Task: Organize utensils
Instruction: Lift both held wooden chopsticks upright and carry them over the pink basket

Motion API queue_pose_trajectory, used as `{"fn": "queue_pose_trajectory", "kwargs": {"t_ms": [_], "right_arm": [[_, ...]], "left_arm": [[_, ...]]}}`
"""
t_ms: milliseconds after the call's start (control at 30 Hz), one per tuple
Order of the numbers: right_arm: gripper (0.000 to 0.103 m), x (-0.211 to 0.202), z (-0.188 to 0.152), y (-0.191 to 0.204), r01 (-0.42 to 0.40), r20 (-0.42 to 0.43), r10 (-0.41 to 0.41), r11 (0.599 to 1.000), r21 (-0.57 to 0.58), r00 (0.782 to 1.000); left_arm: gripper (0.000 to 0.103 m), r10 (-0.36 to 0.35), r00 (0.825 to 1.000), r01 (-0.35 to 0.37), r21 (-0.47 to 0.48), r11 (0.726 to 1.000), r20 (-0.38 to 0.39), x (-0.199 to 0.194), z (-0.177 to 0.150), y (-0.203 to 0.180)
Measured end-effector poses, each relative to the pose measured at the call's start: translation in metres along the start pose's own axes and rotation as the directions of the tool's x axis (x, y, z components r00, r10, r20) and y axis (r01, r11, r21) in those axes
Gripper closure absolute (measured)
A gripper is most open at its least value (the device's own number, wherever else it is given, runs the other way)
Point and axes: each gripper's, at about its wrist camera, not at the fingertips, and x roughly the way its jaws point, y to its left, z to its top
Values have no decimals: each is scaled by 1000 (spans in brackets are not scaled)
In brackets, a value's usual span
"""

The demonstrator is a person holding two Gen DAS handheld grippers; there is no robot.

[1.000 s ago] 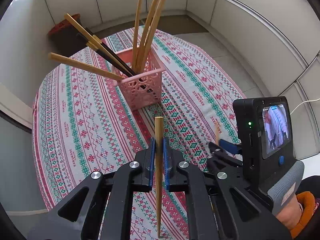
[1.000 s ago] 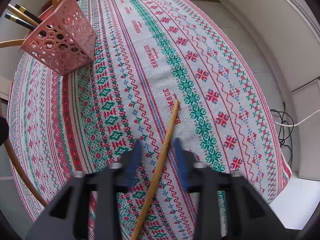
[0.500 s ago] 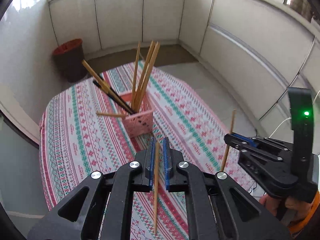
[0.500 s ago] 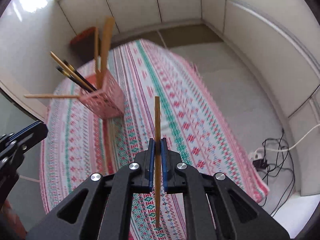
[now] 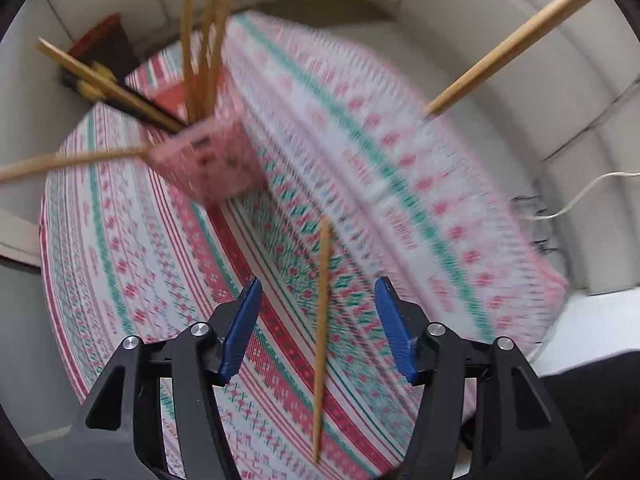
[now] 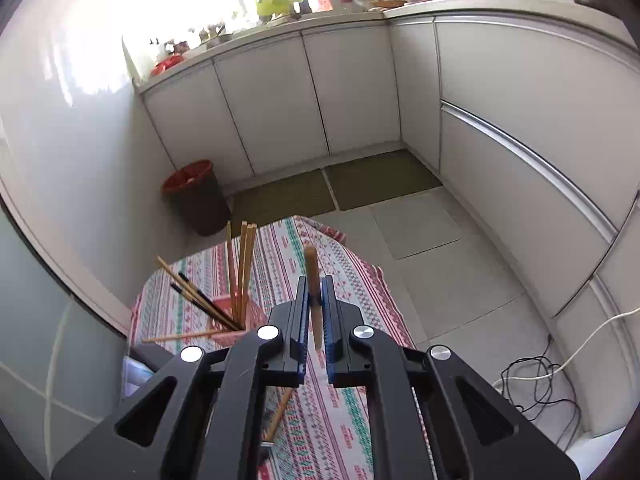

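1. The counter [image 5: 120, 264] is covered by a patterned cloth; the left view is pretty blurred.
2. The pink basket [image 5: 208, 164] is parked near its far-left edge, stuffed with chopsticks.
3. The left tool [image 5: 318, 332] has just been opened; a loose chopstick [image 5: 322, 320] is seen between the pads, untouched.
4. The right tool [image 6: 316, 316] is clamped on another chopstick [image 6: 312, 268], held high above the counter.

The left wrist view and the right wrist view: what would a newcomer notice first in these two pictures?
In the left wrist view, the left tongs have just been opening, and a wooden chopstick stands between the blue pads untouched. Behind it, the pink basket on the patterned tablecloth bristles with chopsticks leaning all ways. In the right wrist view, the right tongs are shut on another chopstick, high above the table.
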Motion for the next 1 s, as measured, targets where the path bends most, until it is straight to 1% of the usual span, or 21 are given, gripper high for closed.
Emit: {"fn": "queue_pose_trajectory", "kwargs": {"t_ms": [67, 133, 200, 233, 267, 300, 333, 367, 433, 467, 533, 567, 600, 667, 733, 767, 800, 867, 933, 967, 1000], "right_arm": [[96, 8, 4, -5, -6, -9, 6, 1000, 19, 1000], [96, 16, 5, -11, -5, -26, 6, 1000, 31, 1000], [96, 26, 2, -18, -9, -50, 11, 999, 44, 999], [96, 31, 1, -20, -8, -64, 11, 999, 49, 998], [96, 35, 1, -23, -4, -71, 8, 999, 50, 997], [96, 37, 1, -25, 0, -74, 4, 999, 51, 997], [96, 39, 2, -26, 5, -76, -1, 999, 52, 997], [96, 39, 2, -28, 7, -77, -2, 998, 55, 997], [96, 39, 4, -29, 5, -72, 0, 998, 60, 997], [96, 36, 6, -30, 4, -62, -1, 998, 57, 998], [96, 28, 7, -30, 6, -35, -4, 999, 47, 999], [96, 24, 7, -29, 4, -26, -3, 999, 45, 1000], [96, 20, 8, -30, -5, -19, 5, 999, 45, 1000], [96, 14, 10, -28, -21, -13, 21, 999, 46, 1000], [96, 5, 11, -23, -33, 1, 33, 999, 40, 999], [96, 0, 10, -21, -39, 8, 39, 999, 36, 999], [96, -4, 11, -19, -47, 14, 46, 998, 33, 999], [96, -14, 14, -14, -74, 28, 73, 997, 27, 997], [96, -21, 17, -11, -96, 37, 95, 995, 28, 995], [96, -24, 19, -9, -105, 38, 104, 994, 26, 994], [96, -26, 21, -7, -114, 40, 113, 993, 23, 993]], "left_arm": [[49, 19, 999, -20, -30, 999, -37, 33, 6, -3], [52, 28, 999, -30, -48, 998, -40, 48, 12, -4], [64, 46, 998, -48, -44, 998, -48, 62, 17, -9], [67, 50, 998, -51, -46, 998, -31, 63, 19, -10], [74, 46, 999, -48, -46, 998, -29, 62, 21, -12], [91, 37, 999, -38, -46, 998, -31, 60, 22, -13], [95, 46, 999, -47, -35, 998, -28, 58, 22, -15], [96, 51, 999, -51, -26, 998, -19, 56, 21, -16], [97, 31, 1000, -31, -30, 999, 2, 51, 20, -17], [97, 13, 1000, -12, -38, 999, 27, 42, 18, -13], [97, 15, 996, -12, -39, 999, 86, 14, 11, -8], [97, 2, 991, 4, -41, 999, 136, -8, 9, -5], [97, -3, 986, 10, -44, 999, 165, -22, 7, -3], [97, -4, 971, 16, -48, 999, 238, -57, -1, 0], [97, -11, 951, 29, -55, 998, 308, -92, -8, 4], [97, -15, 938, 37, -57, 998, 346, -111, -13, 6], [97, -18, 930, 42, -56, 998, 367, -122, -12, 3], [97, -28, 905, 53, -47, 997, 424, -151, -17, 2], [97, -42, 886, 66, -37, 997, 463, -162, -15, 4], [97, -55, 872, 80, -30, 996, 486, -178, -16, 5], [97, -63, 865, 88, -26, 996, 498, -183, -16, 5]]}}
